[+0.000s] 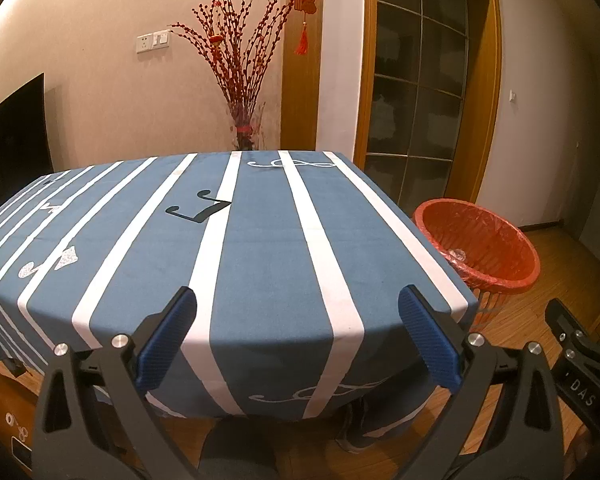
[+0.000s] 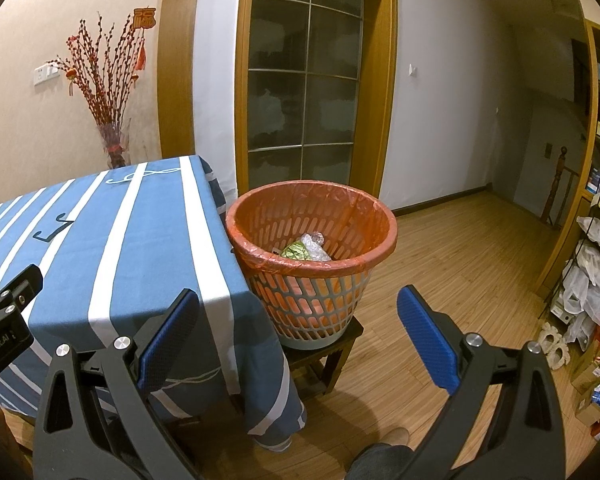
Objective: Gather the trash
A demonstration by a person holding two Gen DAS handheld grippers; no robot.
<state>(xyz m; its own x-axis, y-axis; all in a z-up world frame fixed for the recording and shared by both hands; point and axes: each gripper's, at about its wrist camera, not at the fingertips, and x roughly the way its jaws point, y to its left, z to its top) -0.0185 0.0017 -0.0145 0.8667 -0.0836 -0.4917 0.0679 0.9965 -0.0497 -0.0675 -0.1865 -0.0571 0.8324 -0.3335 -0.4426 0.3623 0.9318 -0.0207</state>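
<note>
So the trash: there's a green wrapper and some crumpled clear plastic already sitting at the bottom of the waste basket. In the right wrist view that's pretty much dead center, maybe a touch toward 12 o'clock. The basket is a slotted plastic one lined with a red bag folded over the rim, and it stands on a small dark stool right against the corner of the table.

From the left wrist view the same waste basket shows up around 3 o'clock, partly hidden behind the table edge, with a bit of the clear plastic peeking out inside.

The table is covered by a blue tablecloth with white stripes and music-note prints; it fills the middle of the left view and sits at 9 o'clock in the right one.

Left gripper hangs over the near table edge, blue pads spread wide with nothing between them. Right gripper is the same deal, fingers wide apart and empty, hovering in front of the basket, low around 6 o'clock.

Further out: a vase of red branches at 12 o'clock behind the table, a wood-framed glass door, wooden floor, and a cluttered rack with plastic bags at 3 o'clock.
</note>
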